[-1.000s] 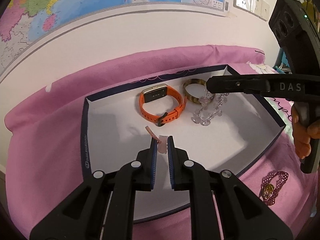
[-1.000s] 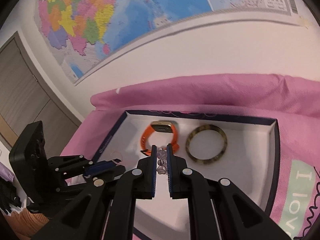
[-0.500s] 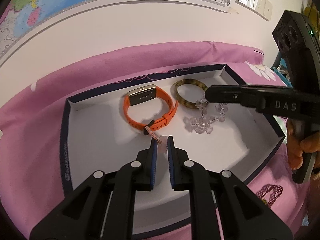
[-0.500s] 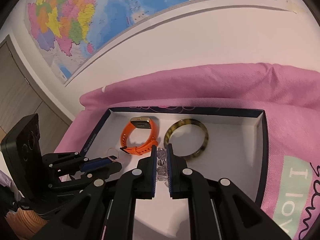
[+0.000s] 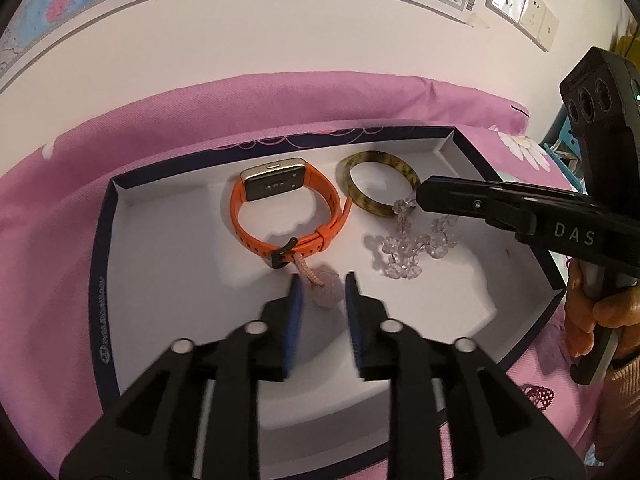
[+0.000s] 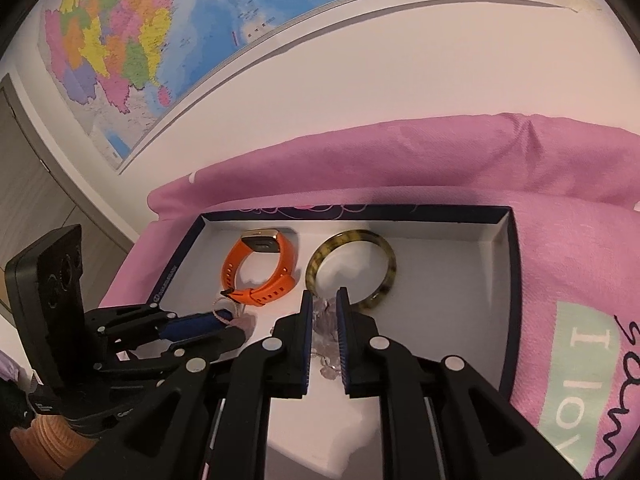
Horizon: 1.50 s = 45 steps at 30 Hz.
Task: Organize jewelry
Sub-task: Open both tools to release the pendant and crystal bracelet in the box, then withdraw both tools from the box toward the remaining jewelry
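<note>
We see a pink stone charm (image 5: 326, 288) on a braided cord lying on the white box (image 5: 168, 264) floor at frame center, between the parted fingers of our left gripper (image 5: 322, 280), released. Our right gripper (image 6: 322, 312) is clenched on the crystal bead bracelet (image 5: 404, 252), right of center, its lower beads resting on the floor. Behind sit an orange watch (image 5: 288, 216) and tortoiseshell bangle (image 5: 376, 184). Pink bedsheet (image 5: 60, 208) surrounds the box.

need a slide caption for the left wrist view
Open left gripper over pink stone charm in white tray, beside orange smartwatch.
</note>
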Available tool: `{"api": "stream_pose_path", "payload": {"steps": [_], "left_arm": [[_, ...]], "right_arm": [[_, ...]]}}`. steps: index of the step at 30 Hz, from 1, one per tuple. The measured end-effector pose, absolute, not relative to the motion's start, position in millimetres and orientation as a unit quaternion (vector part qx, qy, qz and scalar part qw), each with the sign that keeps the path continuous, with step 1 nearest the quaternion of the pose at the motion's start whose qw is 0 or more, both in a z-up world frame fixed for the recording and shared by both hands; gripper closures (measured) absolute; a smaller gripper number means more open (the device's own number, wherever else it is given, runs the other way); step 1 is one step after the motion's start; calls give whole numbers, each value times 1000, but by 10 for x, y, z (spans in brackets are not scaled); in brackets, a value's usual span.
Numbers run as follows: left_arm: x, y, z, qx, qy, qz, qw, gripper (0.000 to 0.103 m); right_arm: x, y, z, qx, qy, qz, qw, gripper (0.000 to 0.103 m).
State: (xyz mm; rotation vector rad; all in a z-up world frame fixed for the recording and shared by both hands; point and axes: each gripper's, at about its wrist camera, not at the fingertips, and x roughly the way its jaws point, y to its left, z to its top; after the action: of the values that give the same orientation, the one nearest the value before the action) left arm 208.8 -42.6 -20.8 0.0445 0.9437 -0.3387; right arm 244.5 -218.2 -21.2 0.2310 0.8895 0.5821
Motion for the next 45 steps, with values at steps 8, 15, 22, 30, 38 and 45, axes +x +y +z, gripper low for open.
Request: {"api": "stream_pose_path", "payload": {"steps": [8,15,22,30,38,45], "left_arm": [[1923,-335,-38,21,429,-150,891,63],[1570,-125,221,26,388,-131,912,56],[1154,97,337,24,366,-123,922,53],[815,239,225,21,373,-109,921,50],[579,367,163,24,378,-94,921,50],[408,349,85,38,382,-94,918,48]], "right_arm": [[2374,-2285,-186,102,418,254,866,87],[2159,-2373,-11,89,393,250,880,69],[1721,-2371,182,53,370,282,884,67],[1223,-2395,26,15,391,304,869,67],[910,-2410,-258,-13,429,302,851,67],[835,-2389,-393,-36,441,290,848,68]]}}
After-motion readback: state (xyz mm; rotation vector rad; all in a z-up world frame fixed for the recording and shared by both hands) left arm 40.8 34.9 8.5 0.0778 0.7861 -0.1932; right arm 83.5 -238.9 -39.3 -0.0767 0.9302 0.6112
